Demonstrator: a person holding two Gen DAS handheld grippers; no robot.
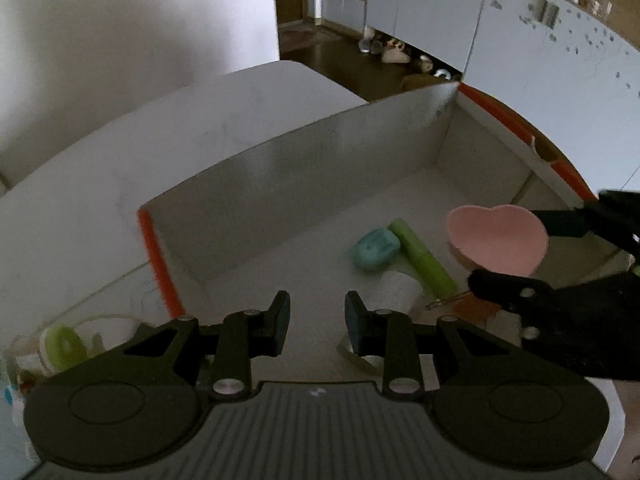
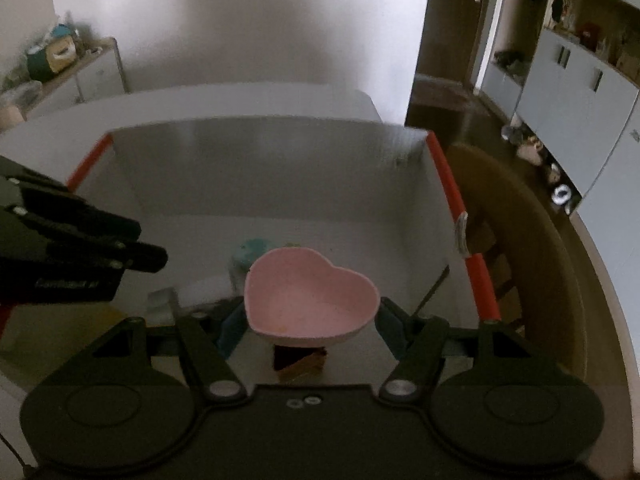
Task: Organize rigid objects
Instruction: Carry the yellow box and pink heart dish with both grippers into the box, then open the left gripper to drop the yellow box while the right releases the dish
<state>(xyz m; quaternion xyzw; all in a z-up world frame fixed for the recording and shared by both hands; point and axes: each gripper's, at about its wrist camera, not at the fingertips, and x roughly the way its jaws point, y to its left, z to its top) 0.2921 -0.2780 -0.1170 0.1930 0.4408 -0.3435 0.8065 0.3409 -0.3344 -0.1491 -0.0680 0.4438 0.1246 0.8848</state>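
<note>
The right hand-held gripper (image 2: 312, 320) pinches a pink heart-shaped bowl (image 2: 310, 300) by its two sides and carries it over the open white box (image 1: 304, 160) with orange edges. This looks like the putting-away step: the bowl hangs above the box floor, not yet set down. Beyond and below it, in the dim light, lie what seem to be a teal case (image 1: 374, 249) and a green tube (image 1: 424, 258). The left hand-held gripper (image 1: 317, 322) hovers beside, its jaws at their narrowest and holding nothing. Next, I'd judge, the bowl needs lowering onto a bare patch of floor before the jaws spread.
</note>
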